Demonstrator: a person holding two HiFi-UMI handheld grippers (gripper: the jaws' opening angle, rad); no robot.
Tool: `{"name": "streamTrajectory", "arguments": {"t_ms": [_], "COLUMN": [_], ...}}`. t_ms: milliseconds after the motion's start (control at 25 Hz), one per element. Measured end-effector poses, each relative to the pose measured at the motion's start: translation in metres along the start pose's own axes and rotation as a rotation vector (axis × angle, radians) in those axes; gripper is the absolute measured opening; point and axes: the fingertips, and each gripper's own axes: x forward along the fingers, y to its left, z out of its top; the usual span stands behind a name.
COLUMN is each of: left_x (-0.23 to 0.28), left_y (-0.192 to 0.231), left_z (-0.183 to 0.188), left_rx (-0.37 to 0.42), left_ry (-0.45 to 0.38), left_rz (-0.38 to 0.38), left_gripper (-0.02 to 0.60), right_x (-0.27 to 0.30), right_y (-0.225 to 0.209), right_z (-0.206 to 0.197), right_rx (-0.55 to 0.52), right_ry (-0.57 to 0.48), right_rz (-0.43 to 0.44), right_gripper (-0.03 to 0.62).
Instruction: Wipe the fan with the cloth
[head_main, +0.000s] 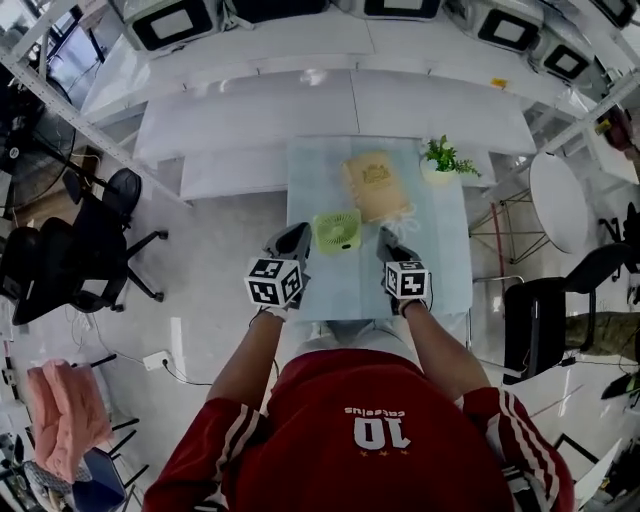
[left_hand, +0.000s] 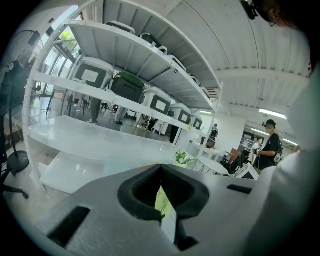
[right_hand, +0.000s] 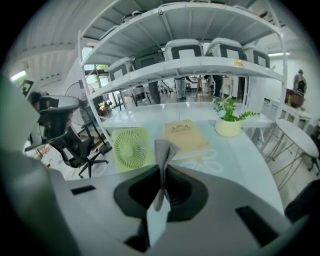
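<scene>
Both of my grippers sit at the near edge of the pale table (head_main: 345, 285), side by side and a little apart. The left gripper (left_hand: 161, 167) has its jaws drawn together at the tips with nothing between them; only a sliver of green shows through the slit below. The right gripper (right_hand: 162, 169) is clamped on the grey cloth (right_hand: 164, 149), which is pinched into a narrow fold that stands up out of the jaws, clear of the tabletop and of everything on it.

Just beyond the two grippers, and roughly between them, lies the green fan (head_main: 338, 230), flat on the table with its round grille facing up. From the right gripper view it sits ahead and to the left of the cloth, near but not touching. Past the fan is a tan book (head_main: 375, 183), just beside the fan's far right corner, and further off to the right a small potted plant (head_main: 440, 160). White shelving (head_main: 340, 100) with storage boxes runs behind the table.

As I judge it, the cloth is picked up and that is all that is done. No wiping shows: the cloth is off the fan, so the grille and frame are all left to do.
</scene>
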Motion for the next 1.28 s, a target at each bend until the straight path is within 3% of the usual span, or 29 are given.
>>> {"name": "streamTrajectory", "arguments": {"t_ms": [160,480,760,1080,1280], "left_x": [-0.017,-0.056,-0.096,-0.145,-0.184], "left_y": [-0.004,0.016,0.0,-0.037,-0.095], "left_z": [0.014,0.045,0.066,0.072,0.077], "left_rx": [0.016,0.007,0.044,0.044,0.108], "left_ry": [-0.019,-0.068,-0.117,-0.168,-0.209], "left_rz": [-0.032,-0.028,-0.038,0.008,0.024], "left_gripper": [0.005,0.005,0.005,0.005,0.005], "right_x": [-0.019,-0.06,-0.105,-0.177,-0.243], "right_y": [0.025,0.07,0.08,0.064,0.049], "right_z": [0.006,0.048,0.071,0.082,0.07], "right_rx": [0.05,-0.009,-0.026,-0.052,-0.092], "right_ry": [-0.024,-0.112,-0.157,-0.238,-0.294], "right_rz": [0.019,0.095,0.09,0.072,0.071], "right_gripper": [0.023,0.023,0.023,0.023,0.023]}}
